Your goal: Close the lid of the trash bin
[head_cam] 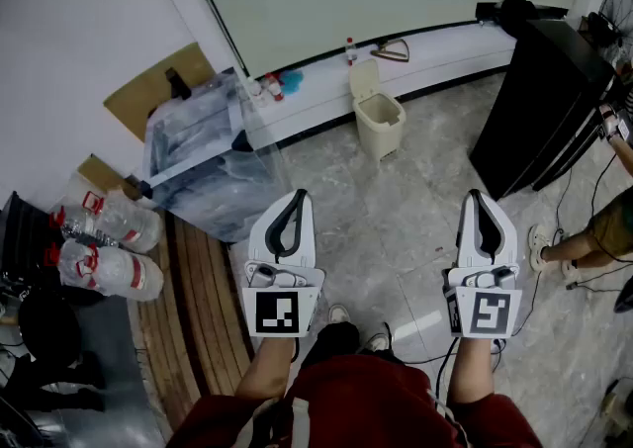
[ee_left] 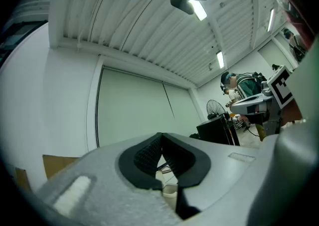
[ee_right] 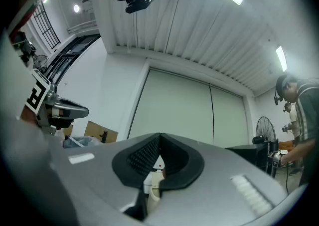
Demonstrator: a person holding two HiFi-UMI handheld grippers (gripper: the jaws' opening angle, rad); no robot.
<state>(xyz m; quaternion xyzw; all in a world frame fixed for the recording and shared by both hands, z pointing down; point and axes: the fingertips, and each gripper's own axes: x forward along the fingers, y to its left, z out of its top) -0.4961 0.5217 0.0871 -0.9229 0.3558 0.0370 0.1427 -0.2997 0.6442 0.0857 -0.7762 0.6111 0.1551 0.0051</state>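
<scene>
A small beige trash bin [head_cam: 381,124] stands on the stone floor against the low white ledge, its lid [head_cam: 364,78] tipped up and open. Both grippers are held side by side well short of it, pointing toward it. My left gripper [head_cam: 296,196] is shut, its tips touching and nothing between them. The same holds for my right gripper [head_cam: 475,196], also shut and empty. In the left gripper view the bin [ee_left: 170,191] shows through the gap below the joined tips of the left gripper [ee_left: 160,136]. The right gripper view shows the bin [ee_right: 154,191] under the right gripper [ee_right: 159,136].
A clear plastic crate [head_cam: 203,154] stands left of the bin, with bundled water bottles [head_cam: 107,238] and a wooden bench [head_cam: 203,308] nearer me. A black cabinet [head_cam: 549,100] rises at the right, with a person [head_cam: 605,224] and cables beside it. Bottles [head_cam: 350,48] stand on the ledge.
</scene>
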